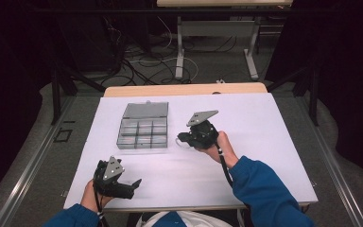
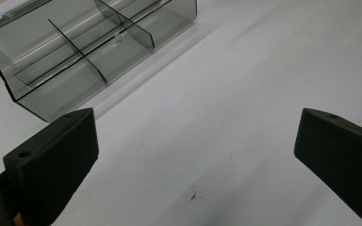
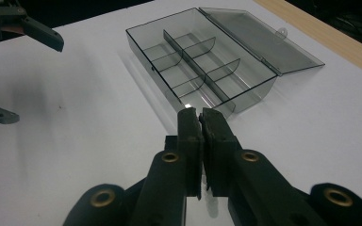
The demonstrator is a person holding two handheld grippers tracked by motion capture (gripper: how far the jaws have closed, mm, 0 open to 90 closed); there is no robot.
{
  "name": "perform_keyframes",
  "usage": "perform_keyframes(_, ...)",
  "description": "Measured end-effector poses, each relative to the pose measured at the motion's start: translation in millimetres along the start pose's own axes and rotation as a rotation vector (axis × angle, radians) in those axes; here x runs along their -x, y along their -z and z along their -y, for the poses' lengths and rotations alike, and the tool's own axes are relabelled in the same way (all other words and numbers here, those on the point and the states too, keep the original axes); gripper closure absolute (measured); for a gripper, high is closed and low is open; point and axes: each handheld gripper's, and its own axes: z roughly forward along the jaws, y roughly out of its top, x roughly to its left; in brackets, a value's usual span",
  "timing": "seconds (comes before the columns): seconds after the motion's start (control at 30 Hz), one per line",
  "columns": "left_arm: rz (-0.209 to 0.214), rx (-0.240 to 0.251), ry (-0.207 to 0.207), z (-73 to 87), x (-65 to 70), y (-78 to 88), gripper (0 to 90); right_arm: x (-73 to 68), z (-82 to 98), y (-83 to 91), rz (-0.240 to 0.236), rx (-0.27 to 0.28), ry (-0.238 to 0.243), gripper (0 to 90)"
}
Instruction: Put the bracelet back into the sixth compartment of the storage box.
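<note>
Since the clear box [image 1: 143,126] sits open and empty near the far edge of the table [image 1: 264,142], go slowly. The right hand-held gripper [image 3: 200,113] is pressed together beside it; the left hand-held gripper [image 2: 193,155], jaws apart, waits near the front edge.

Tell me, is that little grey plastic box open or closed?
Open. The compartment box has its lid swung back flat on the table, baring the dividers; the compartments look empty.
</note>
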Motion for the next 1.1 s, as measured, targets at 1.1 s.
perform_keyframes(1.1, -0.002, 0.005, -0.001, 0.0, -0.1, -0.6, 0.3, -6.9, -37.6, -22.9, 0.005, 0.015, 0.037, 86.9)
